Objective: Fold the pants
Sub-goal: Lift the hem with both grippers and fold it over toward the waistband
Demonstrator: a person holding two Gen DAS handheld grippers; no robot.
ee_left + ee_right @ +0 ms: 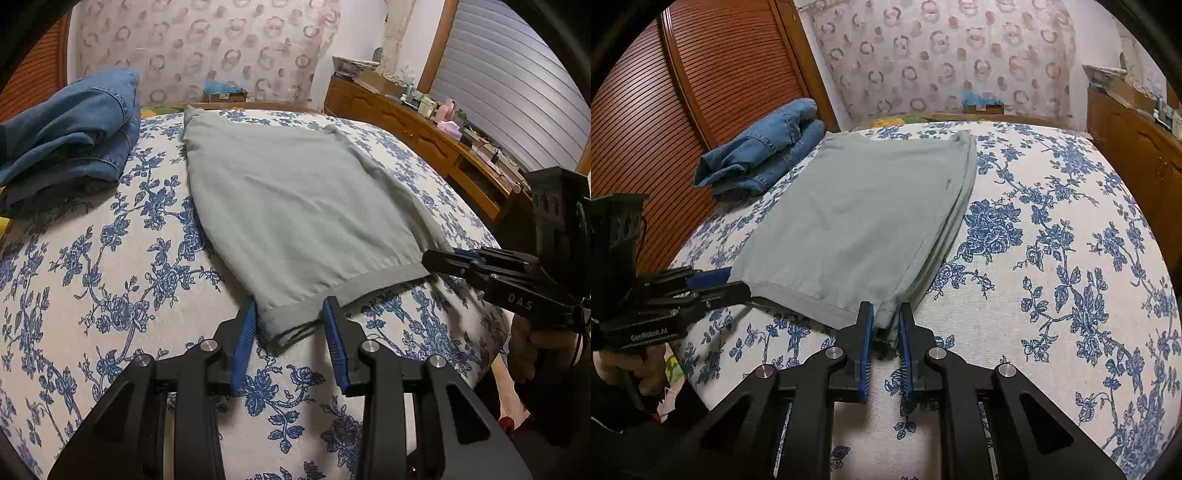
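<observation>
Grey-green pants (295,192) lie folded flat on the floral bed (110,258), with the banded edge nearest me. My left gripper (290,306) holds that edge's left corner: the cloth bunches and fills the gap between the blue pads. In the right wrist view the pants (857,206) stretch away, and my right gripper (886,308) stands narrow, its pads pressed on the stacked layers of the right corner. Each gripper shows in the other's view: the right gripper (432,260) clamped on its corner, the left gripper (735,282) likewise.
A pile of blue jeans (764,151) sits at the far left of the bed (1052,221), touching the pants' far corner. A slatted wooden door (701,74) stands left; a cluttered wooden dresser (424,129) runs along the right. A hand (646,373) holds the left gripper's handle.
</observation>
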